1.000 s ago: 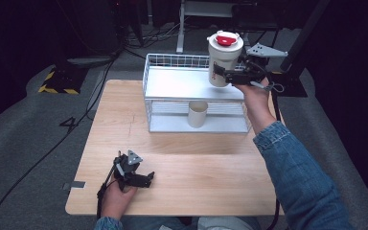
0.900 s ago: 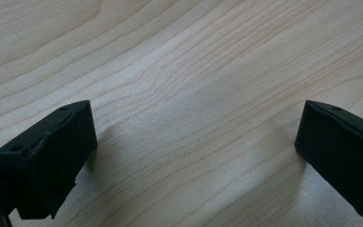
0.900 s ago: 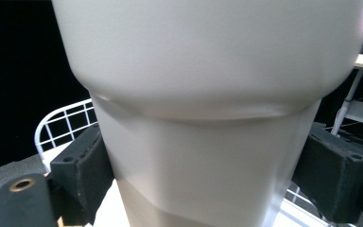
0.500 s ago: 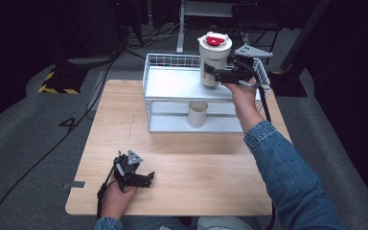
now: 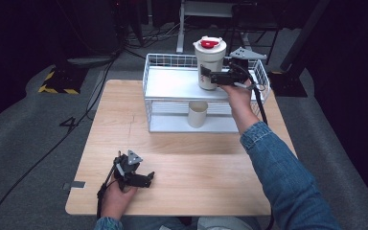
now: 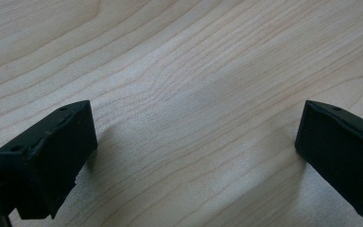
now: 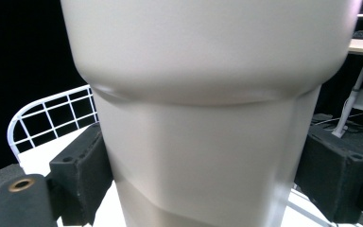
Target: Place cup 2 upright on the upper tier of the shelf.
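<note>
Matte cream tumbler (image 5: 210,67) with red-capped lid sits pinched in the right gripper (image 5: 214,78) over the white wire rack (image 5: 172,84), while the left gripper (image 6: 194,161) rests spread on pale woodgrain table (image 5: 196,163).

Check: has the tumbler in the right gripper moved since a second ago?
Yes. The tumbler, held by the right gripper, has shifted left and down, from beyond the wire rack's right corner to over its top shelf.

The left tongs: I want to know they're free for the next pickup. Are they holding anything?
No. The left tongs stand wide open, with only bare wooden table between them.
</note>
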